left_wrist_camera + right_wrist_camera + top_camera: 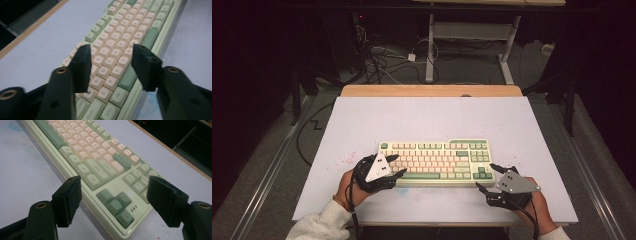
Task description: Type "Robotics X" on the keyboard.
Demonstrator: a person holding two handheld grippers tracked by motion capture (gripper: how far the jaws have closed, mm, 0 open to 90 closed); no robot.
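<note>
On the white table I log one cream-and-green keyboard, centred near my edge. My left gripper hovers over its left keys, jaws partly apart, nothing between. My right gripper flanks its right corner, jaws wide, not gripping.

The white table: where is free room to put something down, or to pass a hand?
On the white table, the widest bare patch lies between the keyboard and the far wooden edge. Bare strips run left and right of the keyboard. The near edge is crowded: the left gripper is over the keyboard's left end, and the right gripper sits at its right corner.
</note>
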